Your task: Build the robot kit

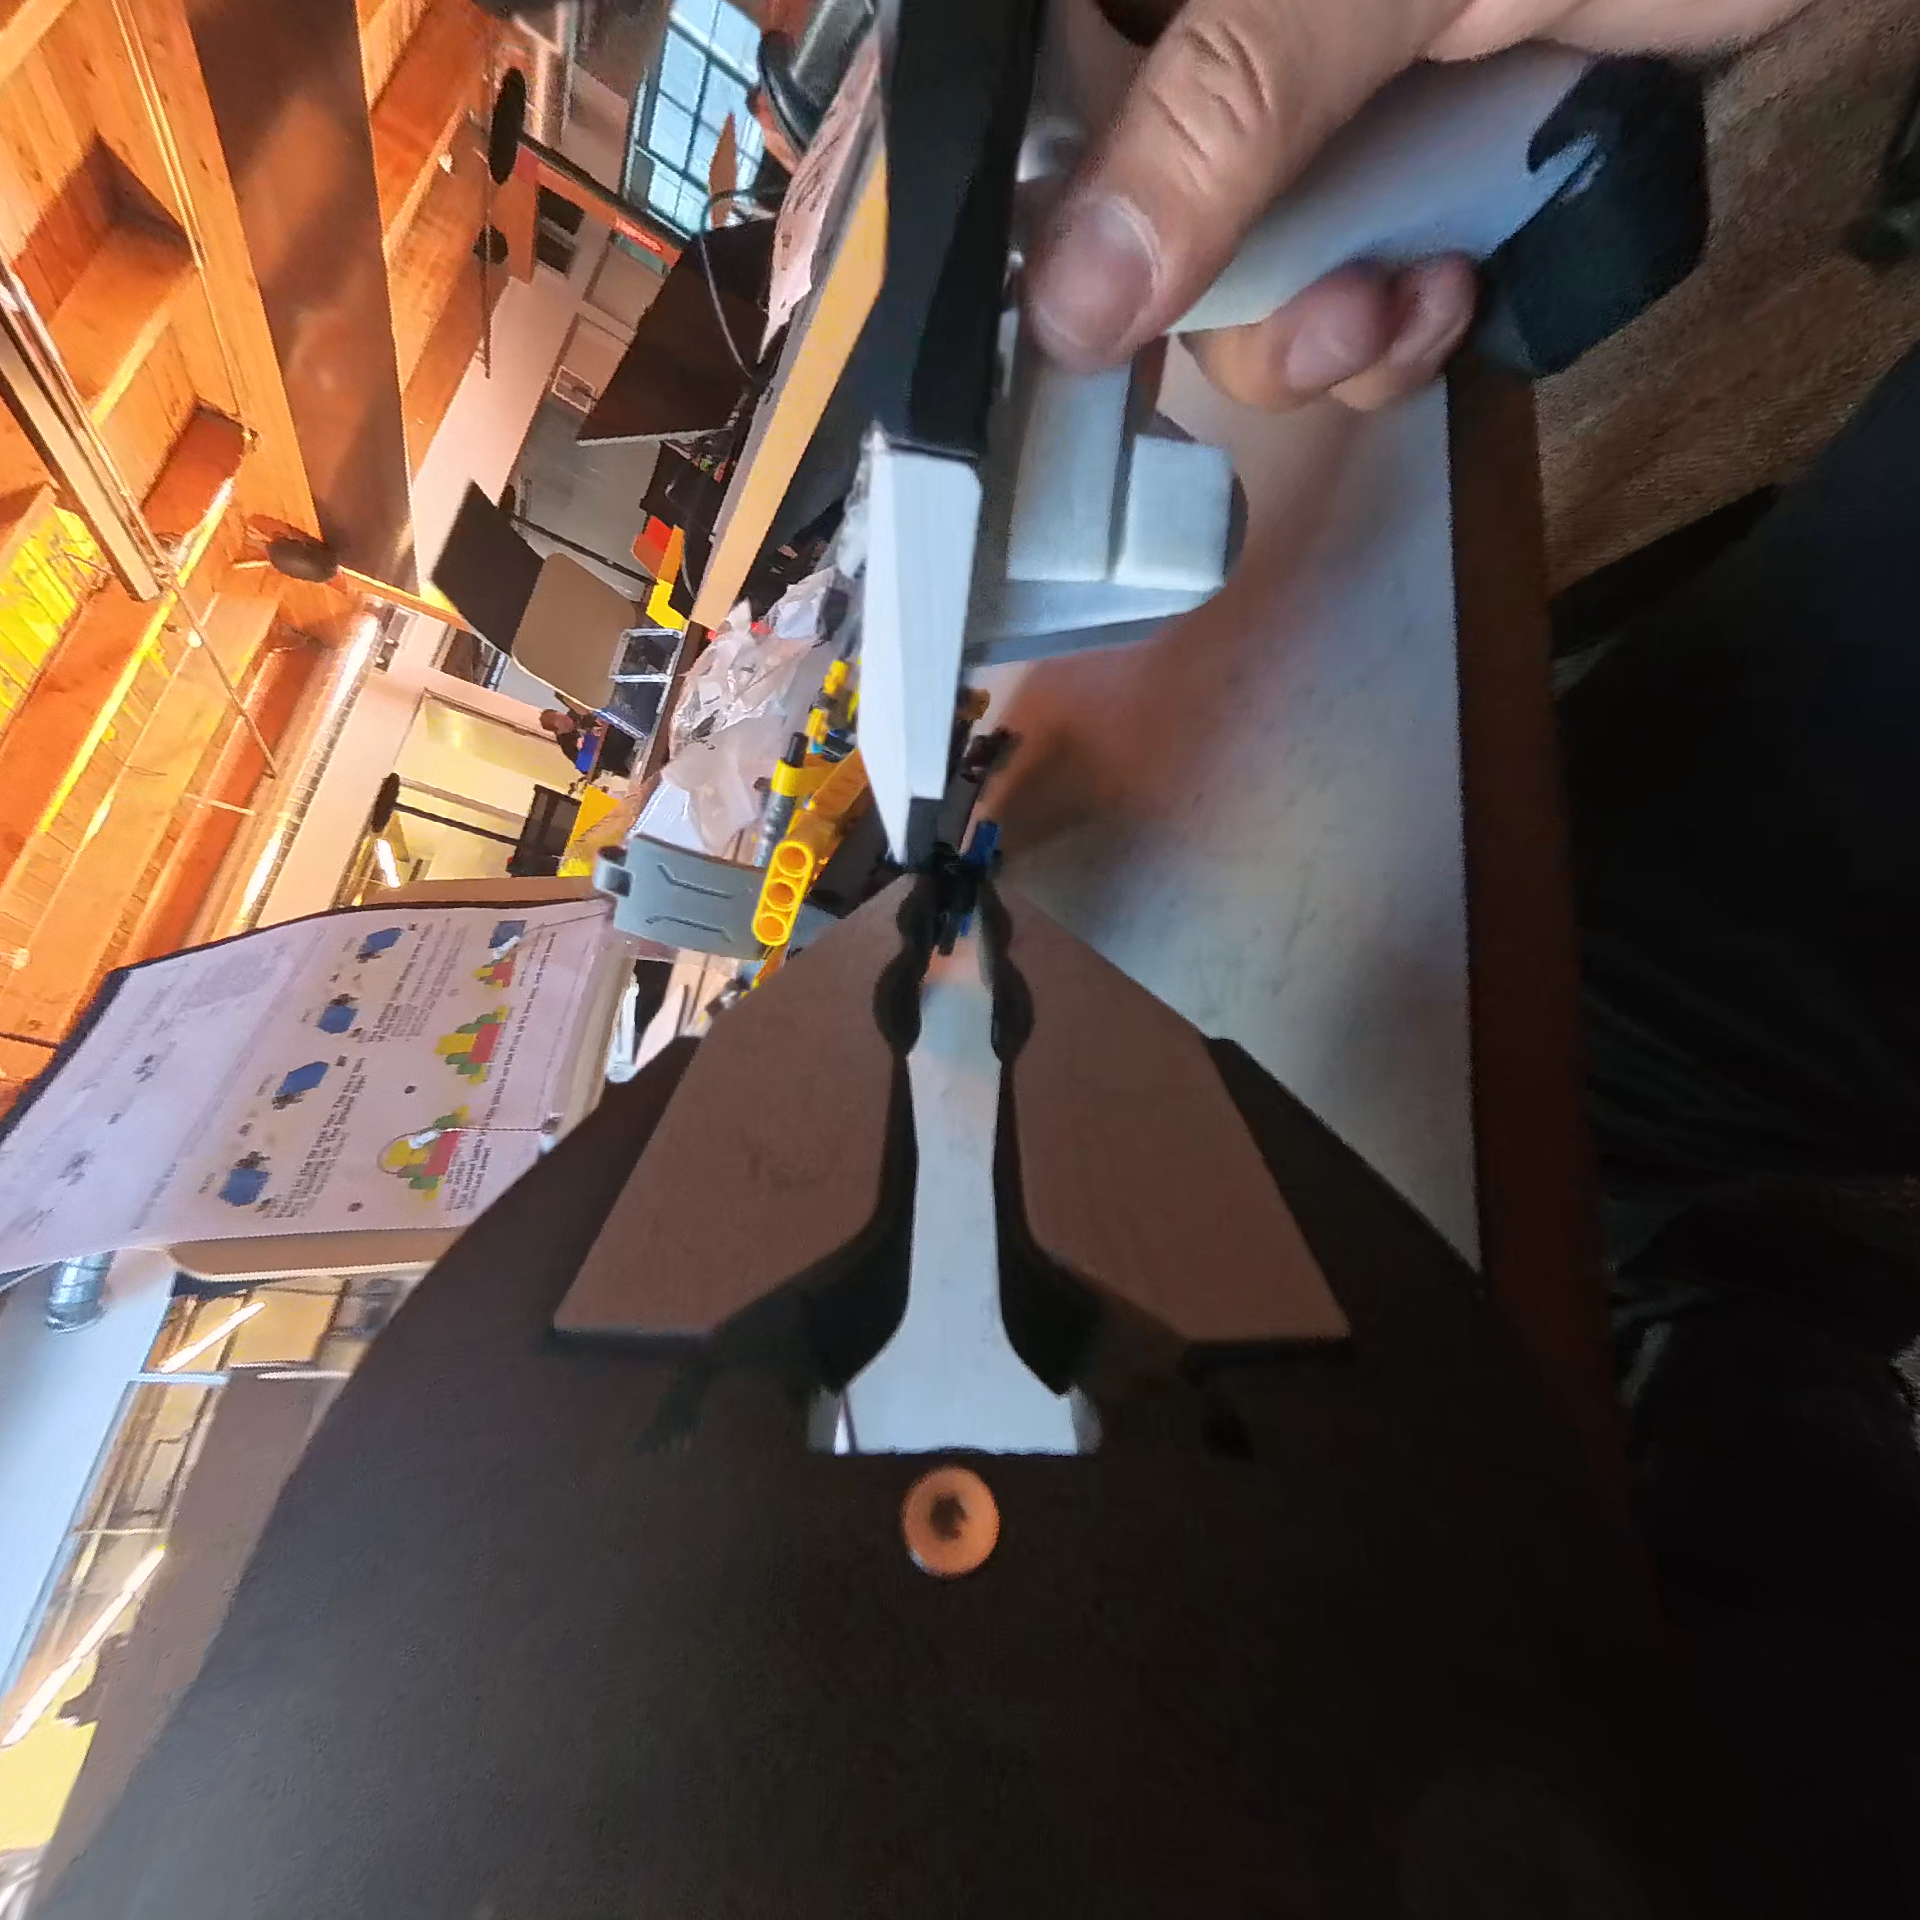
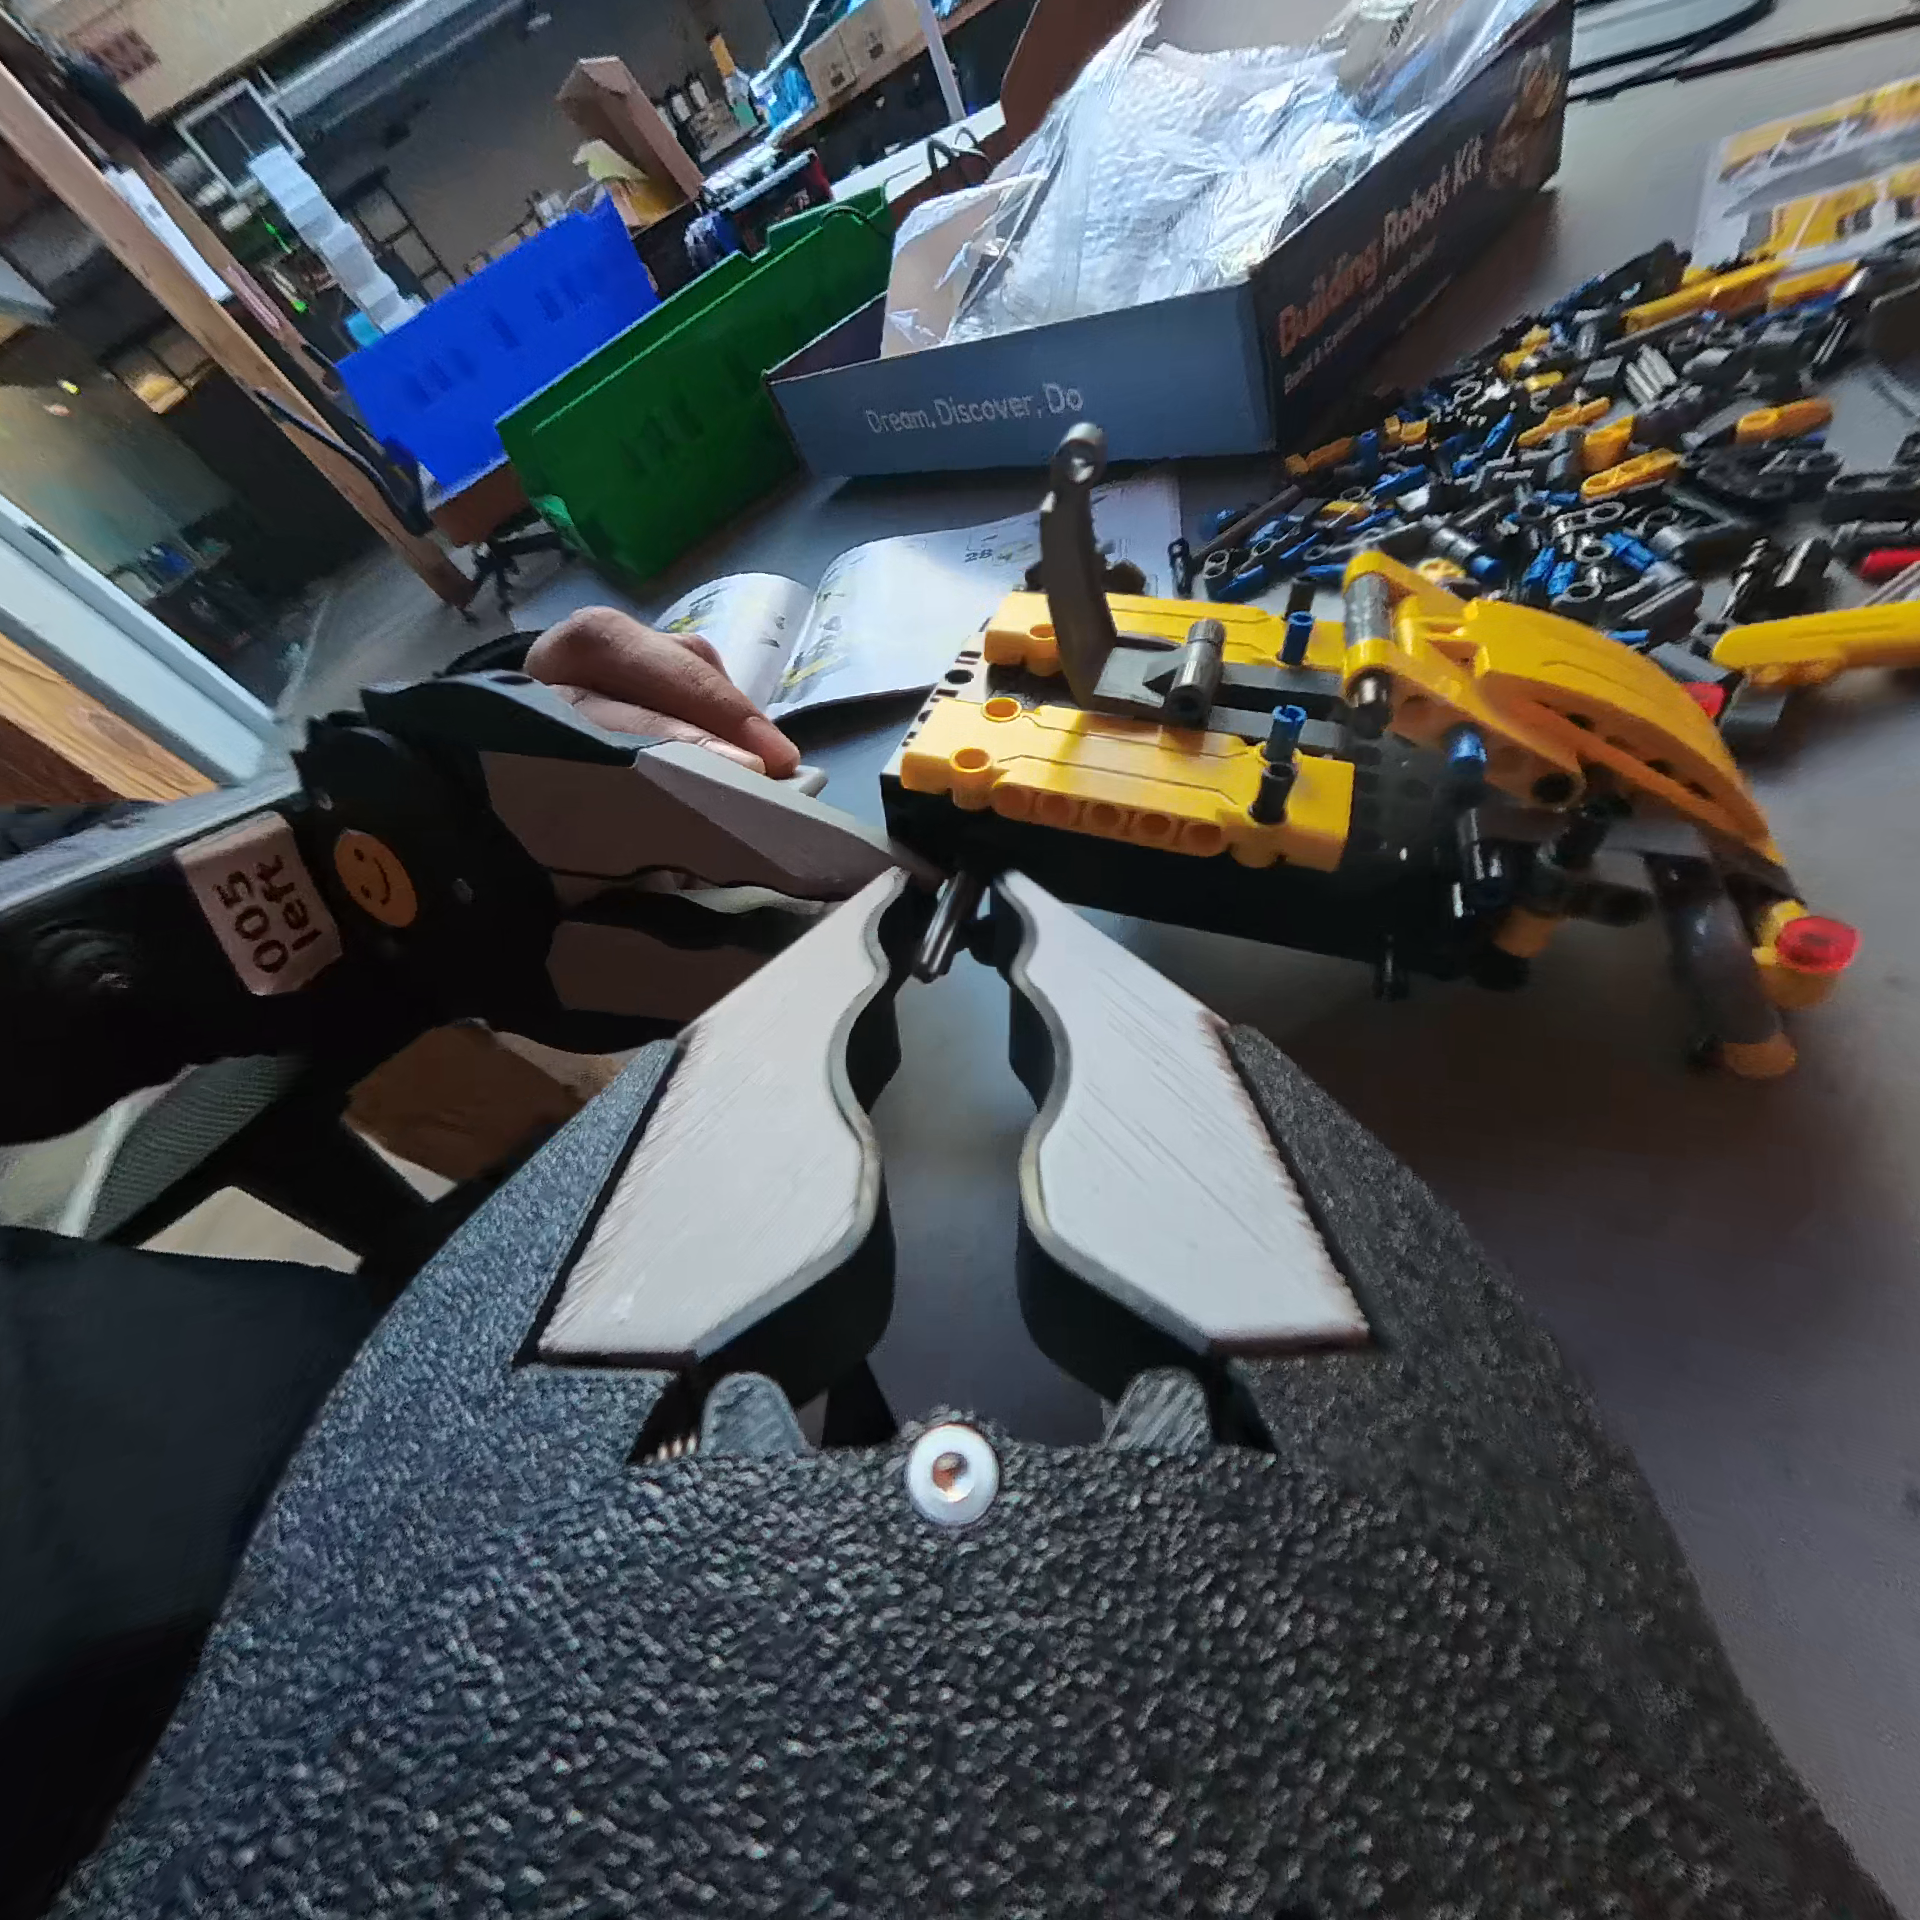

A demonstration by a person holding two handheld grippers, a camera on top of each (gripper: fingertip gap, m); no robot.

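My left gripper [image 1: 951, 883] is shut on a small black-and-blue pin [image 1: 961, 868] at its fingertips, held above a white table [image 1: 1299, 831]. My right gripper [image 2: 948, 891] has its jaws nearly closed around a thin black pin [image 2: 940, 925], held just in front of a yellow-and-black brick model [image 2: 1174, 769]. The two grippers meet tip to tip at right angles. The left one enters the right wrist view from the left [image 2: 727, 810]. The right one shows at the top of the left wrist view [image 1: 920, 623], gripped by a hand [image 1: 1195, 208].
A pile of loose black, blue and yellow parts [image 2: 1621, 468] lies at the back right. An open kit box [image 2: 1195, 343] with plastic bags stands behind the model, and an instruction booklet [image 2: 821, 634] lies beside it. Green [image 2: 675, 416] and blue [image 2: 499, 332] bins stand farther left. Left and right tips are no more than a few centimetres apart.
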